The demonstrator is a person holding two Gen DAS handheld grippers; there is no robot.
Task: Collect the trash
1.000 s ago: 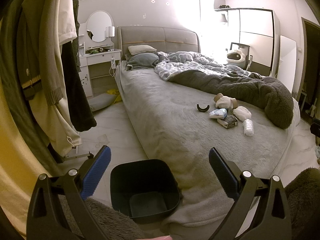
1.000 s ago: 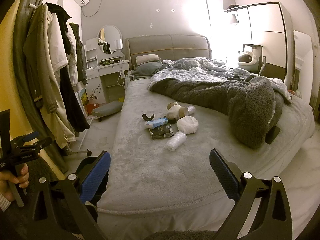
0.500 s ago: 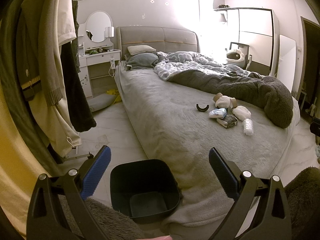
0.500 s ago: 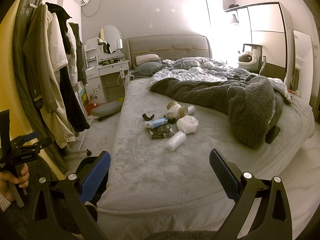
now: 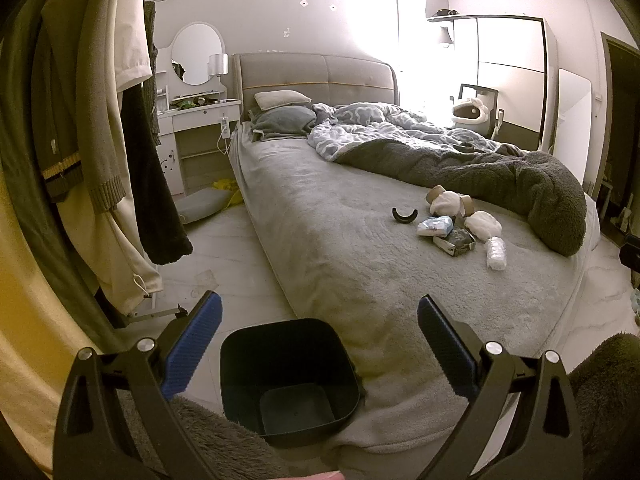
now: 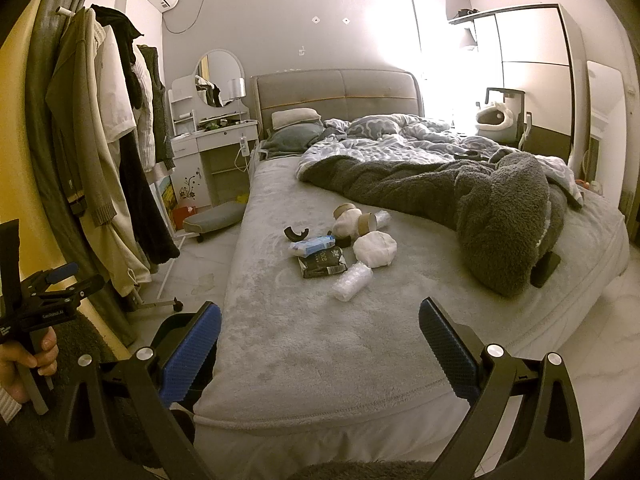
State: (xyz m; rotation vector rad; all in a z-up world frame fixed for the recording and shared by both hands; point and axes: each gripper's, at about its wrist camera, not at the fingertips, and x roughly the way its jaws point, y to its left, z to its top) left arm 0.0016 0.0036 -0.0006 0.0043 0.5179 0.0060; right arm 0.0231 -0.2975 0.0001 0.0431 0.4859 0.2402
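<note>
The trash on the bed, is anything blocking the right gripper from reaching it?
Nothing visible does. Only bare grey bed cover lies between the open right gripper and the trash pile. The dark blanket sits off to the side.

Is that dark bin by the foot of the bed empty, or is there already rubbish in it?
Empty. The left view looks straight down into the bin and shows only its bare dark floor.

Grey bed (image 6: pixel 320 328): trash cluster (image 6: pixel 344 248) mid-mattress, rumpled duvet (image 6: pixel 460 196) beside; floor (image 5: pixel 224 248) carries black bin (image 5: pixel 288 376).
</note>
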